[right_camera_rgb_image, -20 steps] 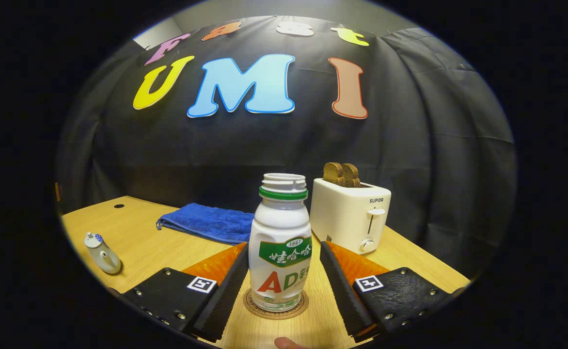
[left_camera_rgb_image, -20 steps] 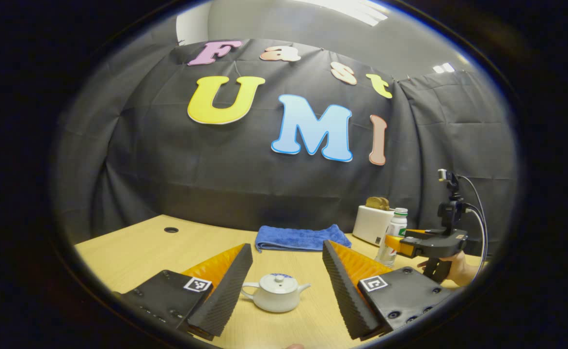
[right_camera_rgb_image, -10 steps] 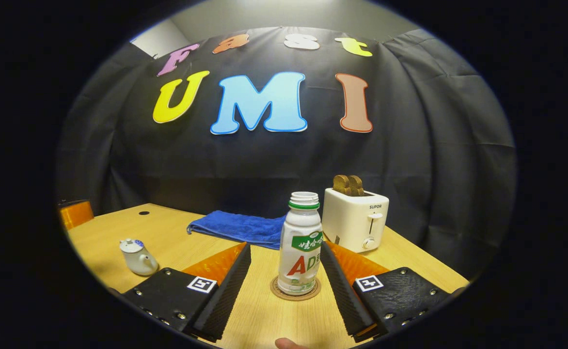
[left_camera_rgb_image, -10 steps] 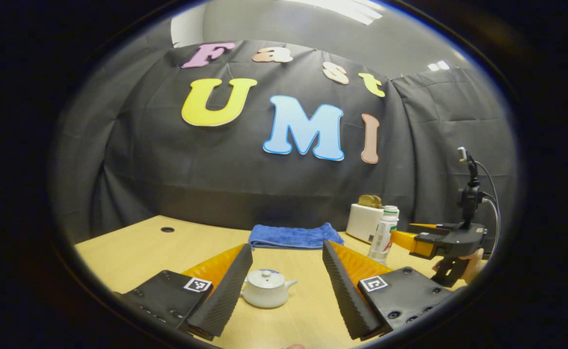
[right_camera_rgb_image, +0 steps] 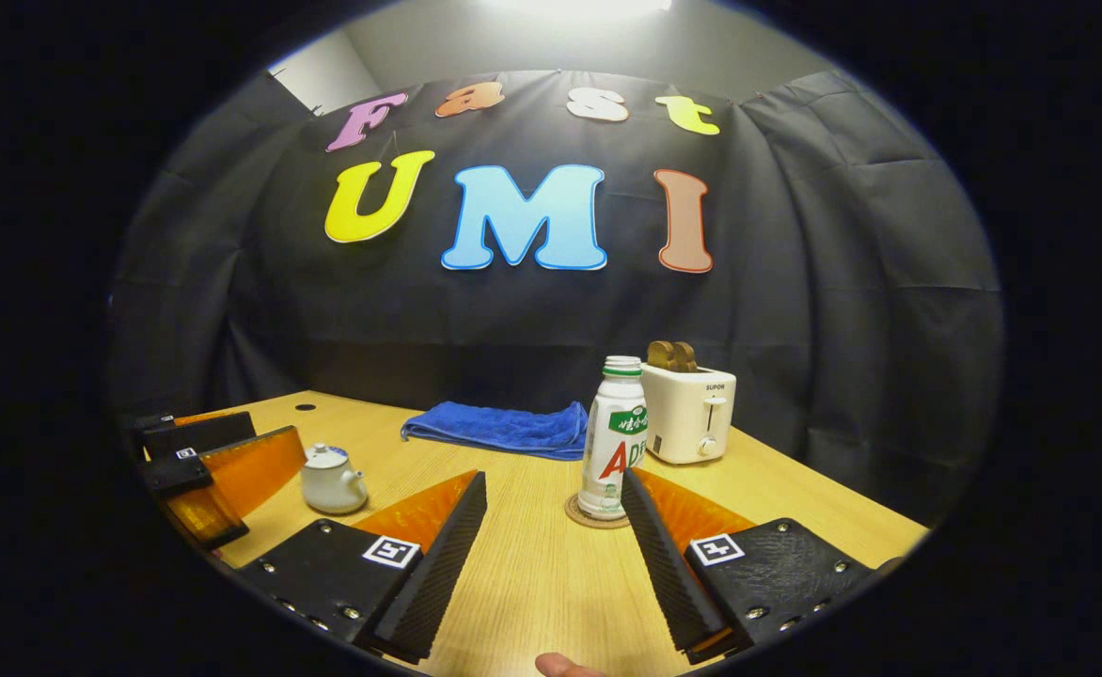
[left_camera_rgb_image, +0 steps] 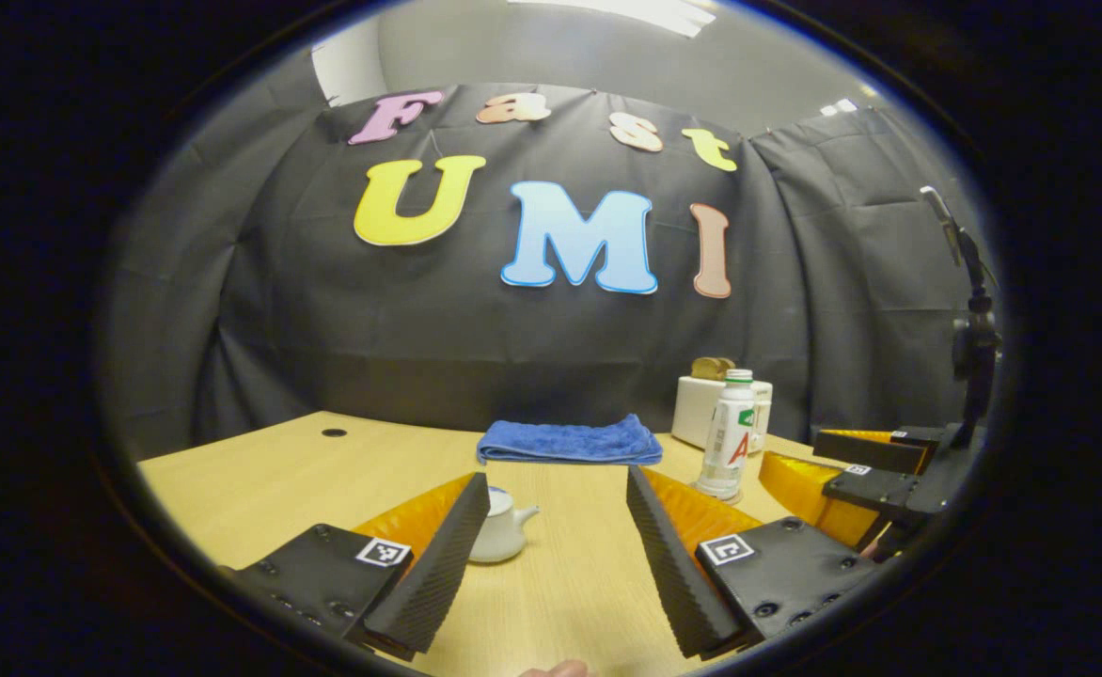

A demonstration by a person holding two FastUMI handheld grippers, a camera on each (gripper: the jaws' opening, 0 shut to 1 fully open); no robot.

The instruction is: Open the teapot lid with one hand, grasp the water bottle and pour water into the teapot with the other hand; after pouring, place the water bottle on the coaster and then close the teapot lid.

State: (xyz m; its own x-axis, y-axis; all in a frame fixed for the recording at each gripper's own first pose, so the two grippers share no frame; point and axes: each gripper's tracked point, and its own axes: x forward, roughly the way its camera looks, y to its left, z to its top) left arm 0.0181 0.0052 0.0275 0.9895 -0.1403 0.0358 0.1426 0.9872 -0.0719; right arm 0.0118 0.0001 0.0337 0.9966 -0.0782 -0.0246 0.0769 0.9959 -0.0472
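Note:
A small white teapot (left_camera_rgb_image: 499,532) with its lid on stands on the wooden table, partly behind my left gripper's left finger; it is also seen as a white teapot (right_camera_rgb_image: 331,480) at the left of the right gripper view. The uncapped white water bottle (right_camera_rgb_image: 613,438) stands upright on a round coaster (right_camera_rgb_image: 596,513), and the same bottle (left_camera_rgb_image: 726,434) shows to the right in the left gripper view. My left gripper (left_camera_rgb_image: 558,574) is open and holds nothing. My right gripper (right_camera_rgb_image: 555,564) is open too, well back from the bottle.
A folded blue towel (right_camera_rgb_image: 499,428) lies at the back of the table (right_camera_rgb_image: 532,574). A white toaster (right_camera_rgb_image: 688,412) with brown toast stands behind the bottle. A cable hole (left_camera_rgb_image: 333,432) sits near the far left corner.
Both grippers have drawn back from the table's objects. The bottle, left standing on its coaster, looks smaller in the right gripper view; the teapot has slid left behind the left finger.

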